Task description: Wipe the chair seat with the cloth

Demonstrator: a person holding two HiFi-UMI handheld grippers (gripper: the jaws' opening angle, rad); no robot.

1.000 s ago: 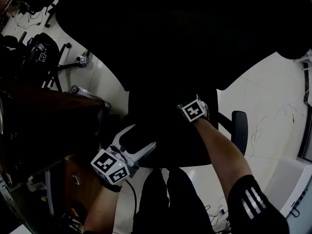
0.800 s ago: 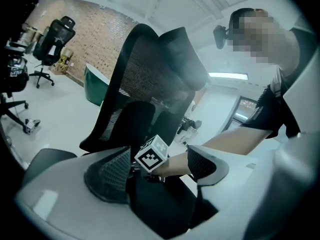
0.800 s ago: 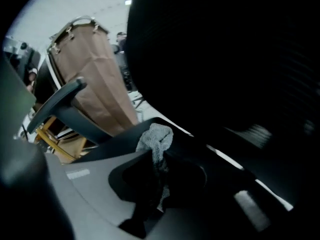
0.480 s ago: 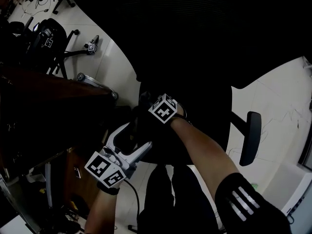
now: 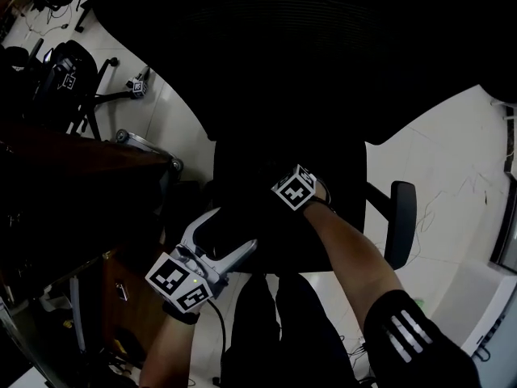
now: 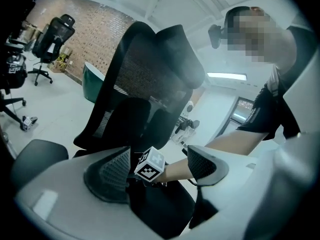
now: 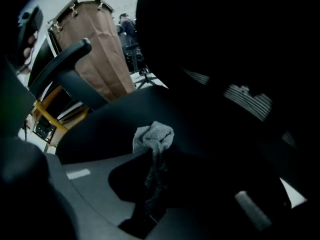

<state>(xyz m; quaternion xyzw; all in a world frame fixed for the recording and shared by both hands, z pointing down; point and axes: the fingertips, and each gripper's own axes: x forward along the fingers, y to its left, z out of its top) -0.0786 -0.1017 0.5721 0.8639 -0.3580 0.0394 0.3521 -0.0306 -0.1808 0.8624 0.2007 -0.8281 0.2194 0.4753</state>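
Right hand-held gripper (image 7: 154,176): clamped on grey cloth (image 7: 154,136); cloth's bunched end against the black chair seat (image 7: 117,116); left hand-held gripper (image 6: 159,170): jaws wide, nothing gripped, at seat's near-left corner.

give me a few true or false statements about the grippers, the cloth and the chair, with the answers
1. The right gripper is shut on the cloth. True.
2. The left gripper holds a second cloth. False: its jaws stand apart with nothing gripped between them.
3. The cloth lies dropped on the floor. False: it is held in the right gripper at the chair seat.
4. The chair has an armrest at its side. True.
5. The chair seat is white. False: it is black; the cloth is grey.
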